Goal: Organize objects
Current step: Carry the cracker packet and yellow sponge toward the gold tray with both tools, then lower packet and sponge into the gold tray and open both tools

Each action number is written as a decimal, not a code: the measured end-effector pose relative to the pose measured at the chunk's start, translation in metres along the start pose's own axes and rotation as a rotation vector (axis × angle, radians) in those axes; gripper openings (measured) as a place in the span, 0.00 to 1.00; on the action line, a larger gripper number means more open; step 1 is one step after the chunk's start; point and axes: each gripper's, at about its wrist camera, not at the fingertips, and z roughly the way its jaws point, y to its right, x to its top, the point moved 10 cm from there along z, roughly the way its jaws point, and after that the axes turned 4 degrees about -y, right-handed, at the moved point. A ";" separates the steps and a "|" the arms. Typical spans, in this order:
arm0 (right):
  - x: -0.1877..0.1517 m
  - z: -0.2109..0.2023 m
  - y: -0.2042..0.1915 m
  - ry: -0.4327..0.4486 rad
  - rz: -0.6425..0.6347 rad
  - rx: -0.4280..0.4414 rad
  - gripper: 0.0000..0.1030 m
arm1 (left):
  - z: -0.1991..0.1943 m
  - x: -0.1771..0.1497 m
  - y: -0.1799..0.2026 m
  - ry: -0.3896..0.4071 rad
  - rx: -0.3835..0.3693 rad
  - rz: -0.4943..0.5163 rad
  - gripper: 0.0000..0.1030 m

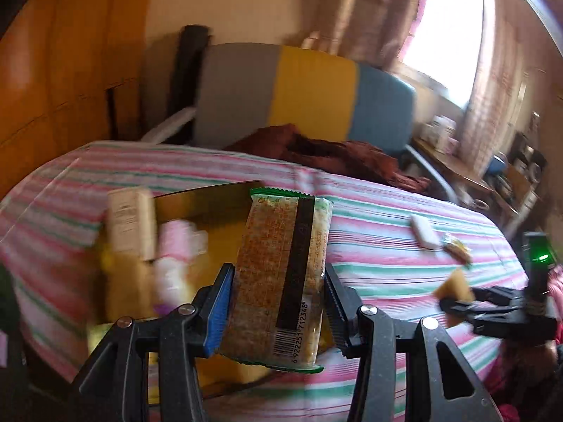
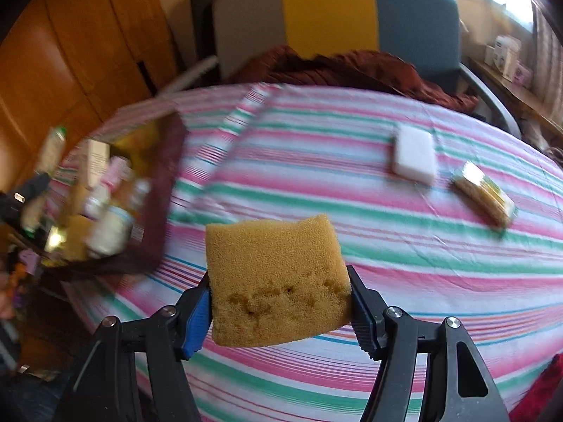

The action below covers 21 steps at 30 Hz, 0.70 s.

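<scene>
Left tool (image 1: 278,295) grips snack packet (image 1: 281,274) above box (image 1: 211,204); right tool (image 2: 279,302) pinches sponge (image 2: 278,281) (over open bedspread (image 2: 352,246)).

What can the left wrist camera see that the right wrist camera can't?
Only the left wrist camera shows the barcode on the snack packet that the left tool grips. Only the right wrist camera shows the yellow sponge up close, squeezed in the right tool. Both show the striped tablecloth, the box of bottles, the white block and the small packet lying beside it.
</scene>
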 end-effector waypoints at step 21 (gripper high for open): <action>0.037 0.034 -0.147 -0.016 -0.172 0.147 0.66 | -0.011 -0.034 -0.101 -0.017 0.020 -0.156 0.47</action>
